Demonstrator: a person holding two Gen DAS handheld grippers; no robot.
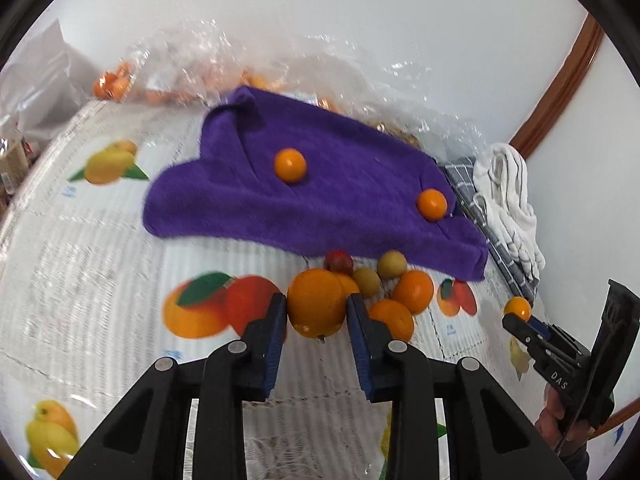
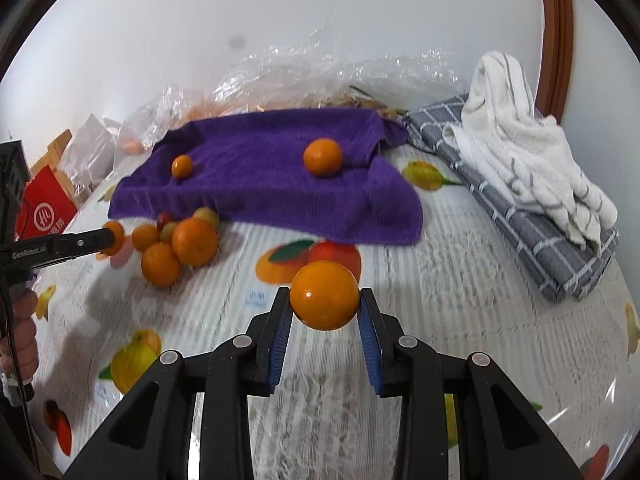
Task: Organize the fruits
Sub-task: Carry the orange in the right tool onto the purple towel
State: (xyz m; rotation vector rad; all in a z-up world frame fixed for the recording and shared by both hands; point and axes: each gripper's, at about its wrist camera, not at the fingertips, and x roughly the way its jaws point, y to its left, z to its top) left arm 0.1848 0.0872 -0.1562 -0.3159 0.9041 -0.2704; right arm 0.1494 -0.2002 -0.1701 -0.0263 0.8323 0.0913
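Left wrist view: left gripper (image 1: 316, 312) clamps a large orange (image 1: 316, 304) just above the fruit pile (image 1: 384, 284) at the purple towel (image 1: 312, 196) edge; stem nub points down, otherwise round, no clear long axis. Two small oranges (image 1: 290, 165) sit on the towel.

Right wrist view: right gripper (image 2: 325, 312) holds an orange (image 2: 325, 295) over the tablecloth (image 2: 440, 300), well apart from the pile. Judged early: most fruit unsorted.

**A home table, by the look of it**

Ahead of the tools lies a fruit-printed plastic tablecloth (image 2: 460, 280), a purple towel (image 2: 260, 184), folded checked cloth (image 2: 532, 236) and crumpled plastic bags (image 2: 320, 76) against a plain white wall (image 2: 280, 12) with wooden trim (image 2: 556, 32).
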